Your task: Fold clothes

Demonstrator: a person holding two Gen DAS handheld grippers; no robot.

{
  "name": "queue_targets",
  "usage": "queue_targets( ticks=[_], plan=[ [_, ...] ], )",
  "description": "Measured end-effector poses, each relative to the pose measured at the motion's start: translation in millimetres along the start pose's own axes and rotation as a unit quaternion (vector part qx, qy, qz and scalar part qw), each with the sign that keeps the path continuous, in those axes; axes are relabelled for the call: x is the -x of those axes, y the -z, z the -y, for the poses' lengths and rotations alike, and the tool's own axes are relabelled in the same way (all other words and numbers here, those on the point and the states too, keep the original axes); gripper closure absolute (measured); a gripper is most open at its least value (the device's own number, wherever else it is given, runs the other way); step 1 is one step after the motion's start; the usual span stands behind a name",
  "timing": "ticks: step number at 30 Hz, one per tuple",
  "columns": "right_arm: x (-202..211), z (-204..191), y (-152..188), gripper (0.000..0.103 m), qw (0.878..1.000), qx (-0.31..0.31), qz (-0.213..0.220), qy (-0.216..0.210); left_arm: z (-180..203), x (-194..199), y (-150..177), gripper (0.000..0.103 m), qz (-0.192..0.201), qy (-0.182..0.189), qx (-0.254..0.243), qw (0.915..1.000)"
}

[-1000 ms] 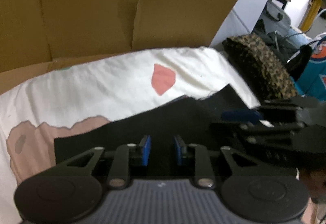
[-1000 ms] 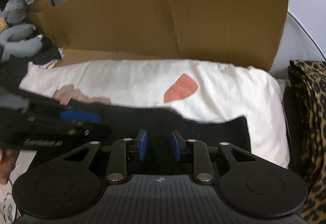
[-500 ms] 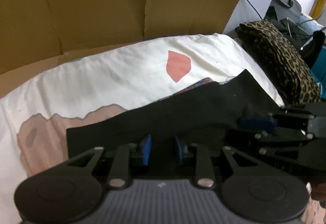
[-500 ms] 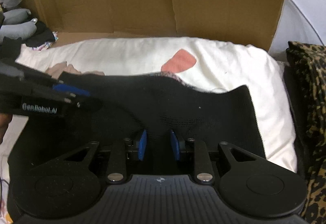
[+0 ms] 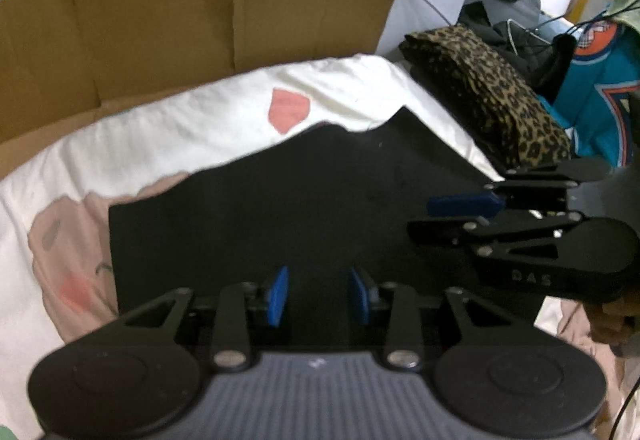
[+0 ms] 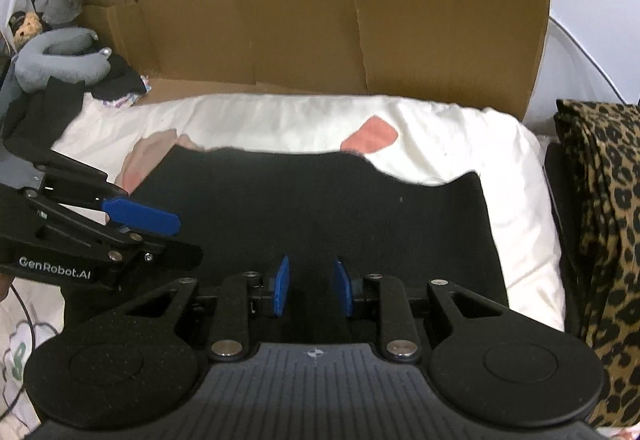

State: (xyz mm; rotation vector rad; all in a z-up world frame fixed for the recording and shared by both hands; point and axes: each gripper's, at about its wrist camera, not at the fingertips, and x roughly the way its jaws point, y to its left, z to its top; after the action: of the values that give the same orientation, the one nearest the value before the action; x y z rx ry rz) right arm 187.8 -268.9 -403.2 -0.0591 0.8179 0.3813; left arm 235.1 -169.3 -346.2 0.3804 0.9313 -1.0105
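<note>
- The black knit garment [image 6: 320, 215] is laid flat on the white printed bedsheet [image 6: 460, 143], looks like one fold done already.
- Left gripper [image 5: 318, 294] jaws are opening over the near hem; right gripper [image 6: 310, 286] is parted, grip can't be confirmed.
- Probably more folds left.

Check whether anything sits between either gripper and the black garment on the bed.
Nothing visible does. The black garment lies spread on the white bedding, directly under both grippers. The left gripper has cloth between its jaws as they open; the right gripper has cloth between its blue pads too, though a grip there is unclear.
</note>
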Motion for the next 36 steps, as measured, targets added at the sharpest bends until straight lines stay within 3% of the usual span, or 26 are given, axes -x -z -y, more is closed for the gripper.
queue_targets(
  ticks=[8,17,27,32,36],
  plan=[
    [-9,10,15,0.072,0.999,0.027,-0.024,0.008,-16,-12,16,0.064,-0.026,-0.026,-0.005,0.9993],
    [9,31,27,0.073,0.998,0.04,-0.035,0.032,-33,15,41,0.064,-0.048,-0.036,-0.01,0.9982],
    [49,45,32,0.073,0.998,0.004,-0.036,0.049,-44,63,52,0.063,-0.063,-0.011,0.029,0.9975],
    [66,38,38,0.073,0.999,-0.004,-0.032,0.041,-36,76,57,0.063,-0.052,-0.002,0.025,0.9984],
    [63,19,51,0.073,0.998,0.021,-0.05,0.024,-19,73,59,0.063,-0.061,0.032,-0.01,0.9976]
  ],
)
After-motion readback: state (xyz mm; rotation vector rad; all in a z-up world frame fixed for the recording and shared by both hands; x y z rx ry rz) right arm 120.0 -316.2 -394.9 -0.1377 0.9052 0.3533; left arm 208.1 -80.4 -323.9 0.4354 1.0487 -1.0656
